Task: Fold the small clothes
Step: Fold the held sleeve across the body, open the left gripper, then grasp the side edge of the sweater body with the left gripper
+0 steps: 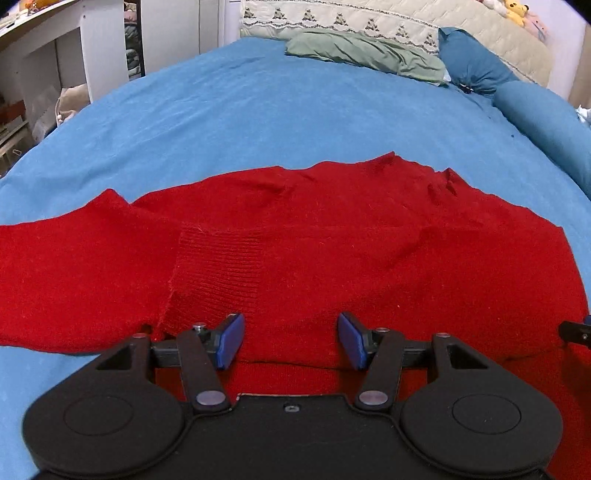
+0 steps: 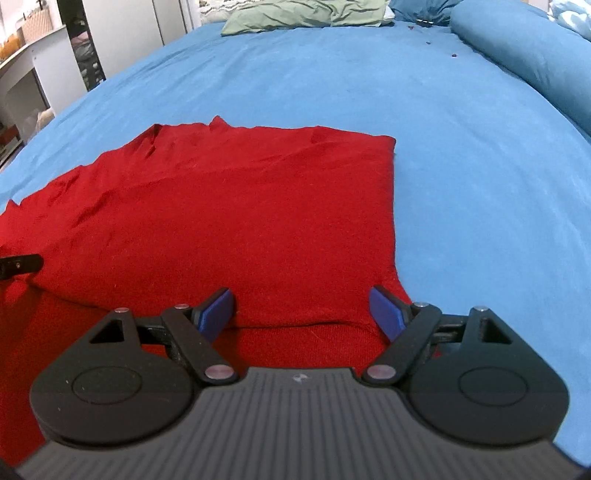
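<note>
Now both spread grippers, left gripper [image 1: 291,339] and right gripper [image 2: 304,314], hover over red sweater [image 1: 332,240].

Red sweater [image 1: 332,236] is presenting as fuzzy matt knit, its cuff [image 1: 218,273] showing ribbing at centre left. Blue bedsheet [image 2: 480,184] is appearing as smooth matt cloth. Left gripper [image 1: 291,341] is showing matt black plastic with metal pins.

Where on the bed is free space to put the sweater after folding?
Bare blue sheet lies between the red sweater and the green pillow, and right of the sweater up to the blue bolster. The near side is crowded by sweater and both grippers.
</note>
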Tool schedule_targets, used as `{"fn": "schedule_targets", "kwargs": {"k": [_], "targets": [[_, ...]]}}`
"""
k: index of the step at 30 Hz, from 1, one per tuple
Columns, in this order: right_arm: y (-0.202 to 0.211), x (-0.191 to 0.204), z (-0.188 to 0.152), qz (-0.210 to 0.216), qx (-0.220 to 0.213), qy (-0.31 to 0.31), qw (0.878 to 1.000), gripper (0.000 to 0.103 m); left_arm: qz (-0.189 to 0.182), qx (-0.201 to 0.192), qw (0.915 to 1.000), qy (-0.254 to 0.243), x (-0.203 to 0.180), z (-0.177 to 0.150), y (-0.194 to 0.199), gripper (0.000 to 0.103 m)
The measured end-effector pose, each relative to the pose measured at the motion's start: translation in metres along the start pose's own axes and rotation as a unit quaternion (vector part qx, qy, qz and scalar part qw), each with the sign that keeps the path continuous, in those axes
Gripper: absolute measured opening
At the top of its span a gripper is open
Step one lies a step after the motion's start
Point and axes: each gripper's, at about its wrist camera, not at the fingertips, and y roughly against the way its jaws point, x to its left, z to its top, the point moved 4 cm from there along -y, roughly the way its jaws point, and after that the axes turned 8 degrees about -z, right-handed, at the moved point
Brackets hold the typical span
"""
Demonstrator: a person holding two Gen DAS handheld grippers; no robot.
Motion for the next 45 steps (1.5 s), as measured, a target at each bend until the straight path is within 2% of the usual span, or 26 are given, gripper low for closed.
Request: {"fn": "schedule_targets", "kwargs": {"k": [3, 7, 11, 12, 13, 14, 16, 20, 27, 30, 33, 37, 39, 42, 45], "targets": [[0.012, 0.0, 0.009, 0.0, 0.008, -0.002, 1.0, 0.097, 0.002, 0.005, 1.0, 0.007, -0.001, 0.006, 0.01, 0.061], [0.057, 0.016, 0.027, 0.018, -0.024, 0.008, 1.0, 0.097, 0.007, -0.014, 0.9994, 0.029, 0.001, 0.022, 0.045, 0.061], [0.103, 0.042, 0.045, 0.031, -0.026, 0.033, 0.999, 0.098, 0.015, -0.022, 0.998, 0.058, 0.021, 0.035, 0.088, 0.062], [0.112, 0.05, 0.048, 0.042, -0.024, 0.033, 0.998, 0.1, 0.017, -0.025, 0.9974, 0.065, 0.03, 0.037, 0.1, 0.063], [0.12, 0.058, 0.052, 0.055, -0.021, 0.03, 0.998, 0.102, 0.02, -0.028, 0.9969, 0.07, 0.036, 0.039, 0.109, 0.071], [0.127, 0.068, 0.054, 0.069, -0.017, 0.026, 0.997, 0.103, 0.025, -0.032, 0.9961, 0.078, 0.046, 0.04, 0.119, 0.084], [0.14, 0.09, 0.058, 0.089, -0.013, 0.024, 0.996, 0.103, 0.037, -0.046, 0.9936, 0.096, 0.069, 0.04, 0.14, 0.097], [0.15, 0.137, 0.061, 0.104, -0.012, 0.023, 0.994, 0.103, 0.052, -0.052, 0.9878, 0.137, 0.119, 0.037, 0.165, 0.098], [0.134, 0.216, 0.04, 0.092, 0.016, -0.002, 0.996, 0.103, 0.078, -0.057, 0.9744, 0.203, 0.216, 0.019, 0.184, 0.097], [0.123, 0.25, 0.031, 0.079, 0.025, -0.006, 0.997, 0.103, 0.089, -0.059, 0.9643, 0.242, 0.262, 0.009, 0.182, 0.097], [0.111, 0.274, 0.025, 0.065, 0.033, -0.021, 0.997, 0.103, 0.097, -0.061, 0.953, 0.28, 0.305, -0.002, 0.172, 0.091], [0.098, 0.3, 0.021, 0.049, 0.047, -0.036, 0.997, 0.103, 0.09, -0.06, 0.9383, 0.328, 0.351, -0.014, 0.151, 0.07], [0.094, 0.305, 0.02, 0.043, 0.05, -0.034, 0.997, 0.103, 0.087, -0.067, 0.9319, 0.346, 0.363, -0.017, 0.142, 0.067], [0.09, 0.311, 0.023, 0.035, 0.051, -0.028, 0.998, 0.103, 0.09, -0.087, 0.9291, 0.348, 0.368, -0.01, 0.137, 0.066], [0.086, 0.31, 0.025, 0.027, 0.048, -0.026, 0.998, 0.103, 0.118, -0.087, 0.9314, 0.333, 0.366, -0.004, 0.134, 0.052]]}}
